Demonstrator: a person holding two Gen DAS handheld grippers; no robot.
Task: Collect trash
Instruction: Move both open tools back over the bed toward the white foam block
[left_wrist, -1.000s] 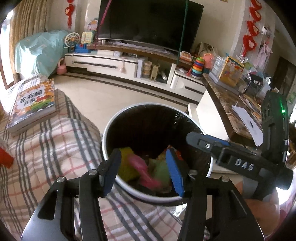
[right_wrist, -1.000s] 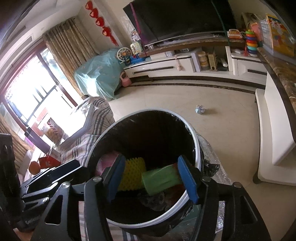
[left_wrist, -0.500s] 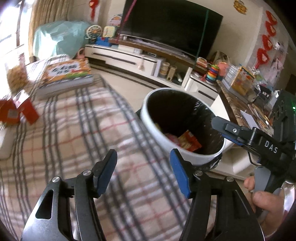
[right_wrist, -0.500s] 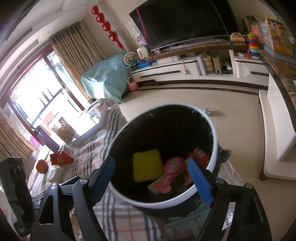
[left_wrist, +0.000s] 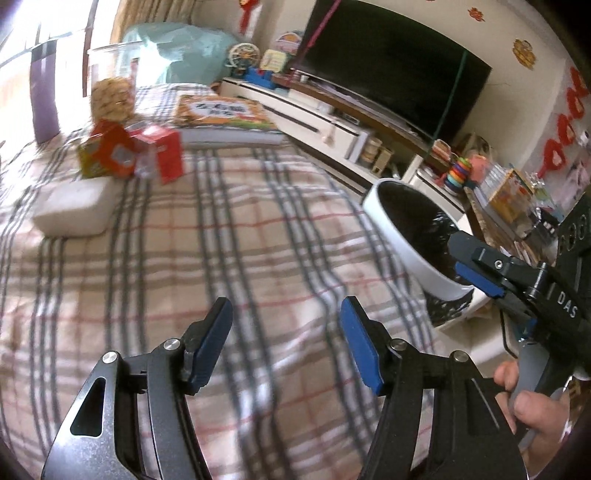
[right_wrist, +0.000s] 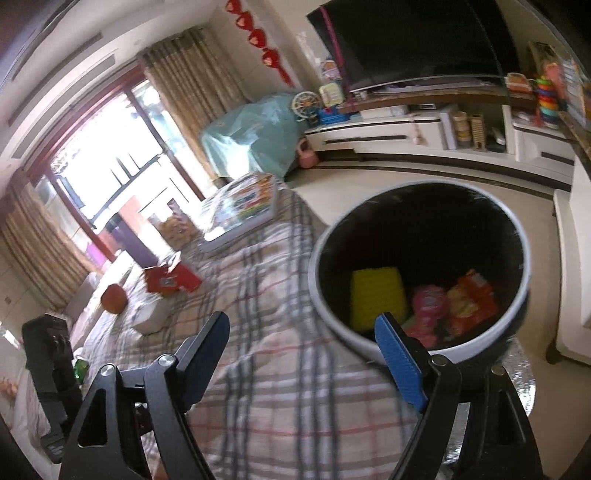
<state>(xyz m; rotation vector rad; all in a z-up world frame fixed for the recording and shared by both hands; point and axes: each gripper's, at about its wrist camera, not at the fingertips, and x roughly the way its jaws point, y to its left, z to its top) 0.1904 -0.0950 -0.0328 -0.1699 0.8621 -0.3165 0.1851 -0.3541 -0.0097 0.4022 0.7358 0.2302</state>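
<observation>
- My left gripper (left_wrist: 284, 341) hangs over the plaid cloth (left_wrist: 229, 236) with its jaws spread and nothing between them; my right gripper (right_wrist: 306, 354) is likewise spread and empty, just beside the bin (right_wrist: 369, 347).
- The trash I judge to be next is the cluster of red cartons (left_wrist: 129, 155) at the far end of the cloth, next to a white block (left_wrist: 70, 212) and near a picture book (left_wrist: 225, 118).
- The cartons look light, thin-walled and easy to crush, so I would pinch one gently across its flat faces.
- Half a second ago the bin filled more of my left view; now it sits off to the right, and the cartons have come closer to centre.
- My right view has swung off the bin's mouth toward the cloth.
</observation>
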